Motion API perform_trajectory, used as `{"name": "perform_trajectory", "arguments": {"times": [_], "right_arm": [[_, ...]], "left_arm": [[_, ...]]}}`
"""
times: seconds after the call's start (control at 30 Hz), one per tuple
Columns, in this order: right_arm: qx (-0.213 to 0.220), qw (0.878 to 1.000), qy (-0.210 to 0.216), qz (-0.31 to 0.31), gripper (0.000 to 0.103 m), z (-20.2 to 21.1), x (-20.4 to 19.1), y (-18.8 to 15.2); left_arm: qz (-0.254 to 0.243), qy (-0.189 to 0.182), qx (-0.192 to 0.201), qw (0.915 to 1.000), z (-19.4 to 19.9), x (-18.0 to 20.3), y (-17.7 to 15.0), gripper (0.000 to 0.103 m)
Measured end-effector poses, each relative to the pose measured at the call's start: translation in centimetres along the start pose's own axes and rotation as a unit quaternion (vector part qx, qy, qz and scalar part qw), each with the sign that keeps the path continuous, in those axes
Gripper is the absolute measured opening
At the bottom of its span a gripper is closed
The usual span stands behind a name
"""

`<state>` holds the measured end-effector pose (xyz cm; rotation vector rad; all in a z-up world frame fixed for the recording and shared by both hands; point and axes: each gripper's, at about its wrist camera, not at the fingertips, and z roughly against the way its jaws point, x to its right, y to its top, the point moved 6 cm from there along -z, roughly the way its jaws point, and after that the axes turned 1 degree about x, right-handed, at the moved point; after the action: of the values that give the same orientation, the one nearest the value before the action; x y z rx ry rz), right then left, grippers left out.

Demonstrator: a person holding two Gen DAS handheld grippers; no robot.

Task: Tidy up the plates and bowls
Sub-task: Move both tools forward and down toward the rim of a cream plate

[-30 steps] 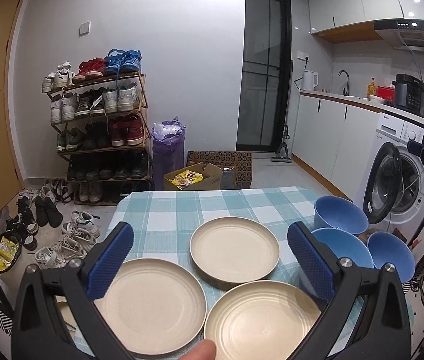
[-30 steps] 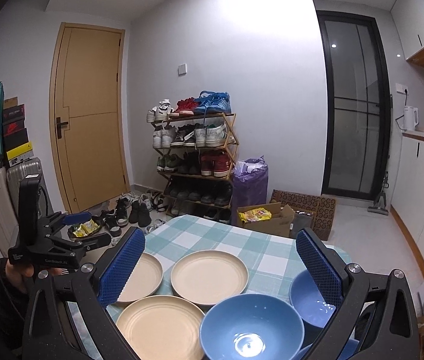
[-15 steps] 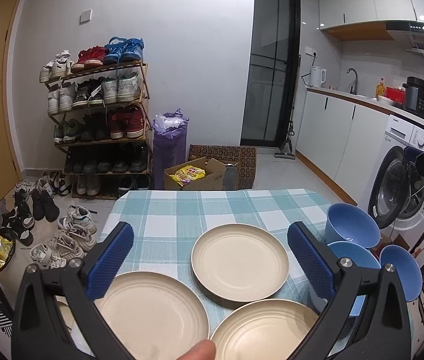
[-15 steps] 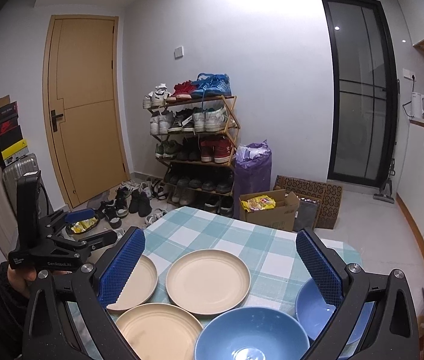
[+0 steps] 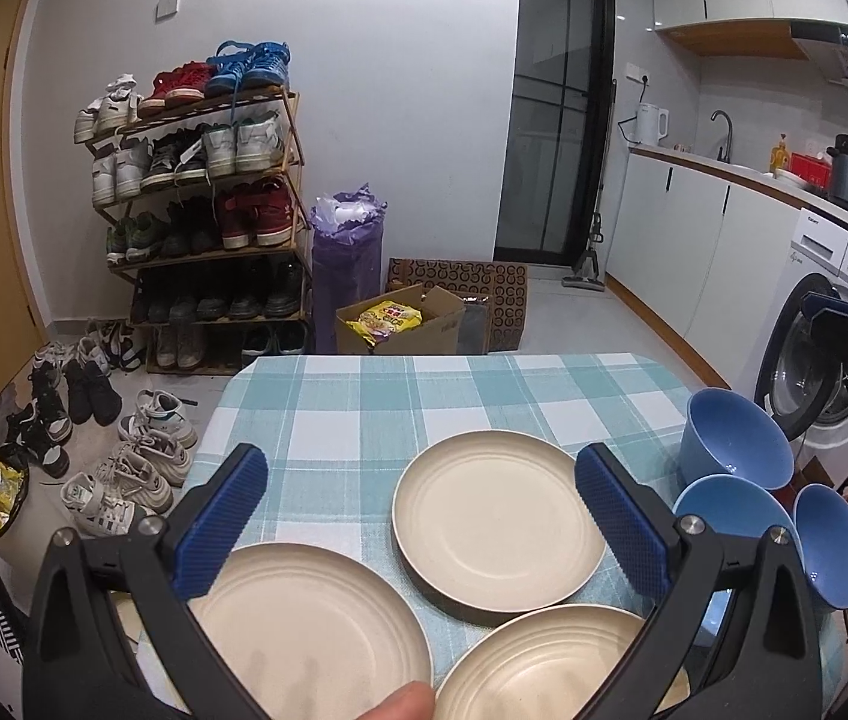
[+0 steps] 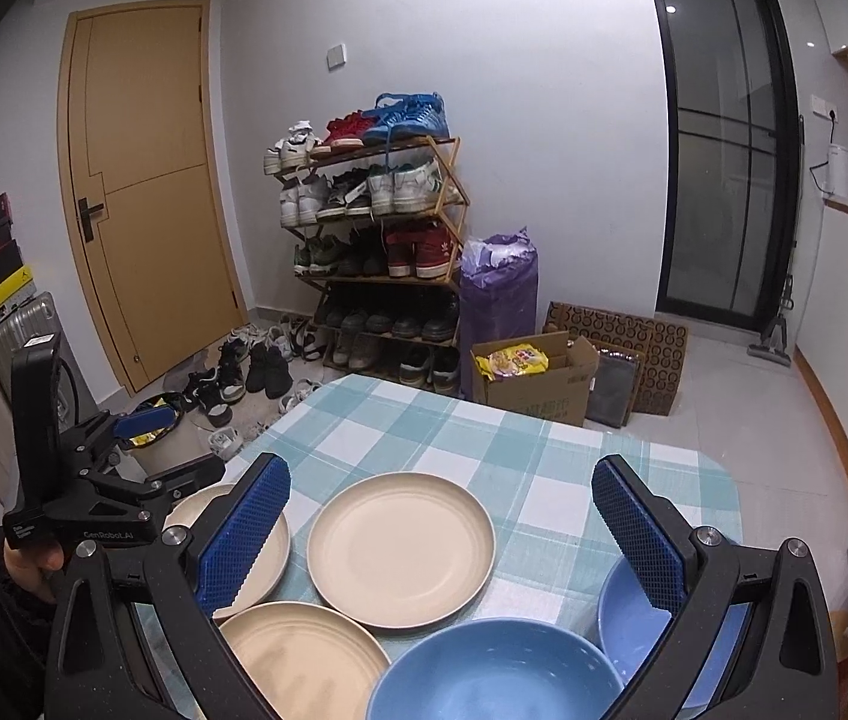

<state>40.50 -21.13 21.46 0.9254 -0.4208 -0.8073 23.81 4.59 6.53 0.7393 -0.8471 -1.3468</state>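
Three cream plates lie on the checked table: a far one (image 5: 499, 525) (image 6: 400, 549), a near left one (image 5: 310, 630) (image 6: 271, 546) and a near right one (image 5: 544, 666) (image 6: 304, 660). Three blue bowls stand at the table's right edge: (image 5: 736, 444), (image 5: 724, 510), (image 5: 832, 546); two show in the right wrist view (image 6: 496, 672) (image 6: 634, 618). My left gripper (image 5: 424, 516) is open and empty above the plates. My right gripper (image 6: 439, 525) is open and empty above the plates and bowls.
The table (image 5: 424, 396) has a teal-and-white checked cloth. Beyond it are a shoe rack (image 5: 202, 210), loose shoes on the floor (image 5: 124, 450), a purple bag (image 5: 346, 264) and a cardboard box (image 5: 406, 324). A washing machine (image 5: 832, 360) stands to the right.
Both grippers have risen and drawn back a little, so the plates and bowls sit lower in view. Both stay open. Nothing on the table has moved.
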Motion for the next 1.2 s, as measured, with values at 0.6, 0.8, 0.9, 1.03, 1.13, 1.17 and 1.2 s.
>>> {"name": "perform_trajectory", "arguments": {"times": [0.6, 0.8, 0.9, 1.03, 1.13, 1.17, 1.2], "right_arm": [[-0.127, 0.992, -0.001, -0.009, 0.103, -8.7, 1.7, -3.2], [-0.171, 0.985, 0.008, -0.005, 0.103, -11.3, 2.1, -4.6], [-0.197, 0.980, 0.009, 0.001, 0.102, -12.7, 2.1, -5.6], [-0.220, 0.976, 0.008, -0.002, 0.103, -14.2, 2.3, -6.7], [-0.239, 0.971, 0.000, 0.004, 0.103, -15.3, 2.5, -7.5], [-0.243, 0.970, -0.001, 0.005, 0.103, -15.6, 2.5, -7.7], [-0.248, 0.969, 0.000, 0.006, 0.103, -15.9, 2.6, -7.8]], "left_arm": [[0.007, -0.003, -0.060, 0.9982, -5.1, -0.3, -1.9, 0.103], [0.012, 0.002, -0.081, 0.9966, -6.8, -0.4, -2.6, 0.103], [0.016, 0.001, -0.095, 0.9954, -7.7, -0.5, -3.0, 0.103], [0.017, -0.002, -0.107, 0.9942, -8.5, -0.4, -3.5, 0.103], [0.017, -0.002, -0.117, 0.9930, -9.3, -0.3, -3.8, 0.103], [0.016, -0.001, -0.120, 0.9926, -9.5, -0.3, -4.0, 0.103], [0.015, -0.001, -0.123, 0.9923, -9.7, -0.2, -4.1, 0.103]]}}
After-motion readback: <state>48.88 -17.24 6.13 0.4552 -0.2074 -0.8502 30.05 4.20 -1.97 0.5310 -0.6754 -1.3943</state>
